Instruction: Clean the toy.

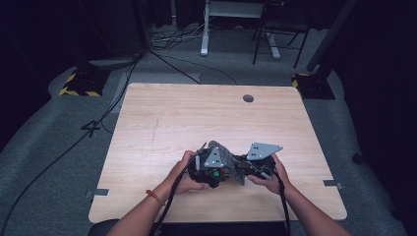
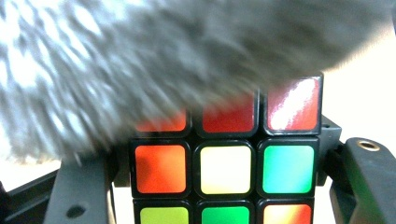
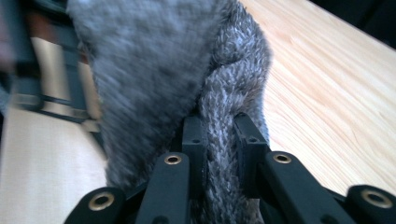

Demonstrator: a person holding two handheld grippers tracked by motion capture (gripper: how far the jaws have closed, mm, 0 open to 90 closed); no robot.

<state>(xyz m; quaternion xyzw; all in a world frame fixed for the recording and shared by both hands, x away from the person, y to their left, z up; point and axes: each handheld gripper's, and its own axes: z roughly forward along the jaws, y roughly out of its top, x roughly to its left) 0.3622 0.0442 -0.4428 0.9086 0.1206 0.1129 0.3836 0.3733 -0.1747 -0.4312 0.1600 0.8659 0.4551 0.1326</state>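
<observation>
My left gripper [image 1: 210,171] is shut on a colour cube [image 1: 215,173] just above the wooden table [image 1: 196,113], near its front middle. In the left gripper view the cube [image 2: 224,168] sits between the two black jaws of the left gripper [image 2: 224,191], with red, orange, yellow and green tiles showing. A grey fuzzy cloth [image 2: 140,60] drapes over the cube's top. My right gripper [image 1: 247,167] is shut on a fold of that cloth [image 1: 228,157]. In the right gripper view, the cloth [image 3: 149,70] is bunched between the pads of the right gripper [image 3: 223,140].
A round cable hole [image 1: 248,98] lies near the table's far edge. Beyond the table are floor cables [image 1: 172,64], a white desk leg [image 1: 204,29] and two stands with yellow-black bases [image 1: 78,83]. Bare tabletop [image 3: 327,84] spreads beside the cloth.
</observation>
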